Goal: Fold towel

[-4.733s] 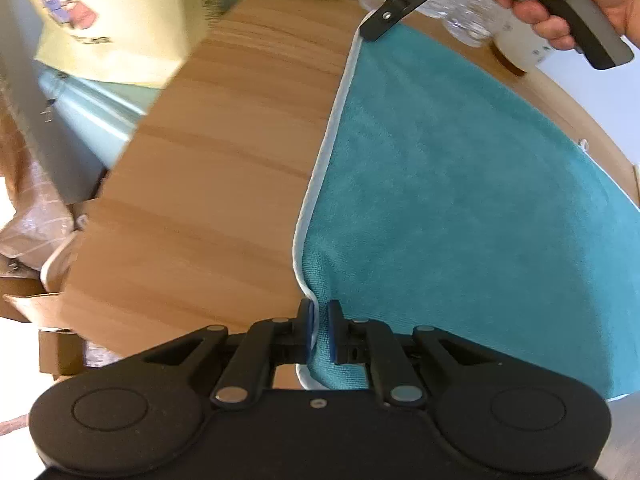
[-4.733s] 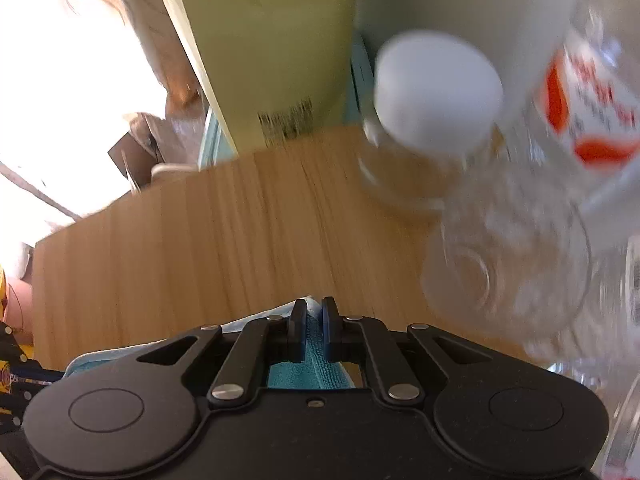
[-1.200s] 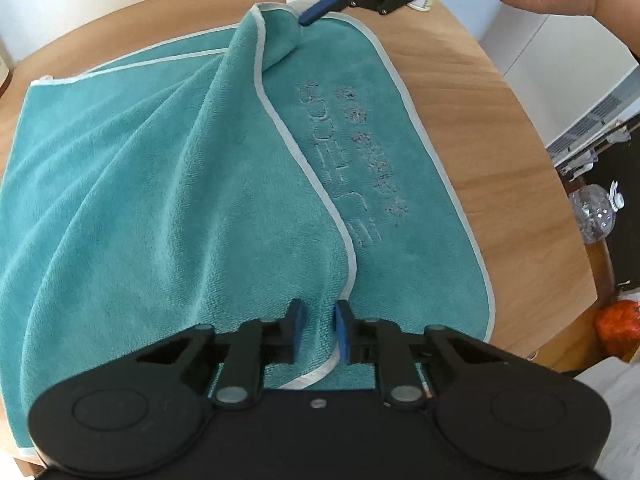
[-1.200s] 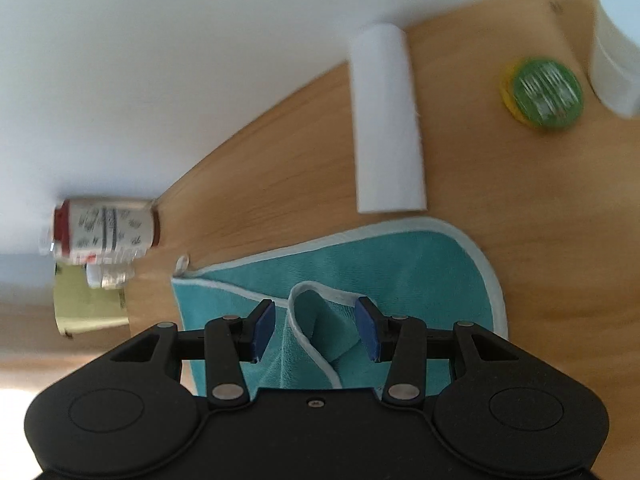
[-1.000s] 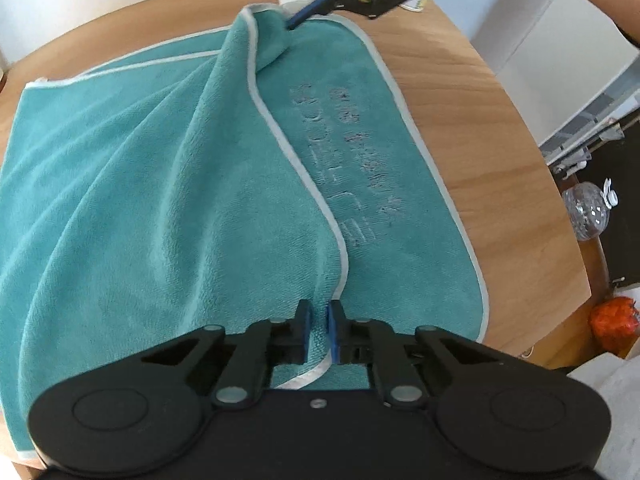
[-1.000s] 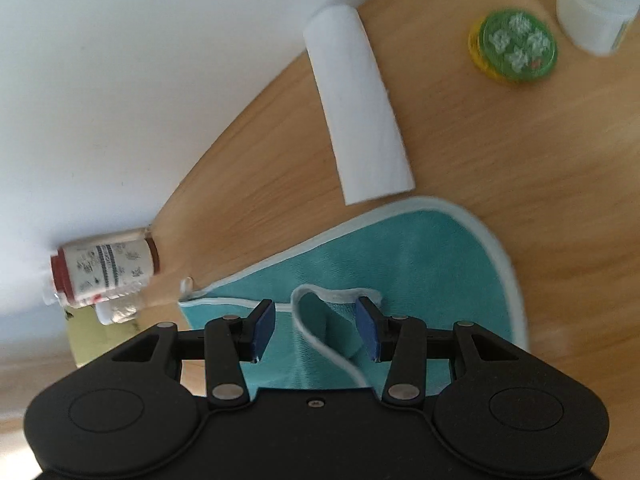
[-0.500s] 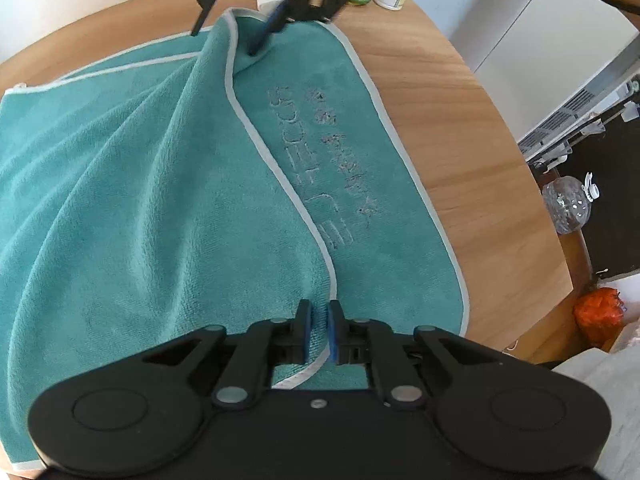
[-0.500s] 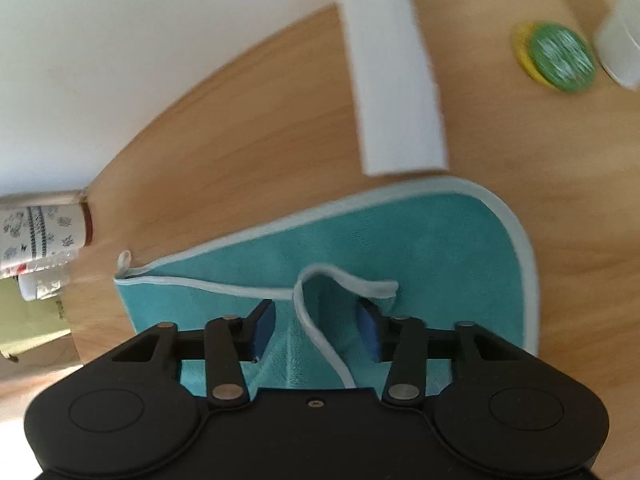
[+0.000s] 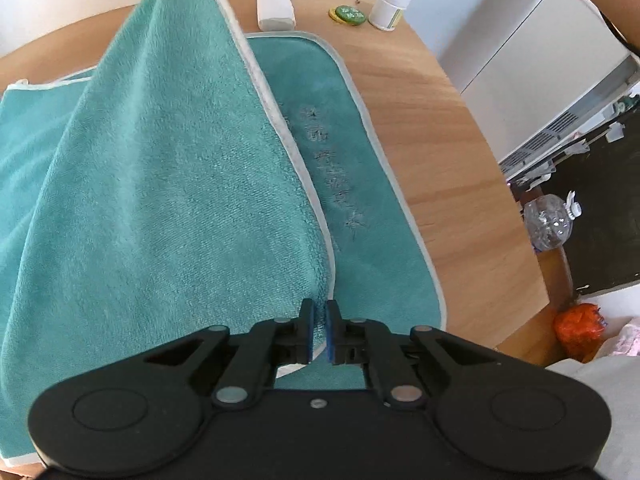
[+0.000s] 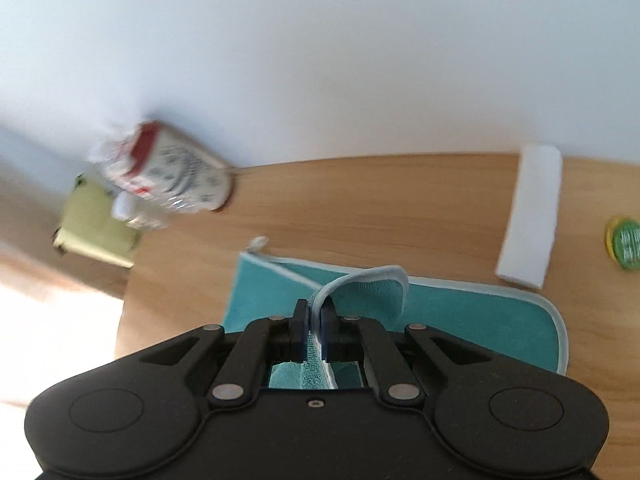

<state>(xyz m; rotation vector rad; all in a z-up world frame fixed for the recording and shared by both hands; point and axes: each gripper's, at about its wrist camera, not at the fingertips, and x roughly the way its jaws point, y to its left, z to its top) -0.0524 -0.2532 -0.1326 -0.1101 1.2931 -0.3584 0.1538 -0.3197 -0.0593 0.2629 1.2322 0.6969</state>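
left gripper (image 9: pixel 319 330): clamped on the towel's (image 9: pixel 160 184) white-edged near corner | right gripper (image 10: pixel 315 330): pinching the far corner, raised off the table (image 9: pixel 440 152) | towel: teal, top layer lifted, the rest flat on the round wooden top | nearby: white roll (image 9: pixel 274 9), green lid (image 9: pixel 347 15), white jar (image 9: pixel 391 5)

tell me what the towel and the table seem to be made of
Towel: looks like soft teal microfibre or terry, with a fuzzy matte pile and pale stitched edging. Table: wood or wood-look laminate, showing grain lines under a smooth, slightly glossy finish; which one is unclear.
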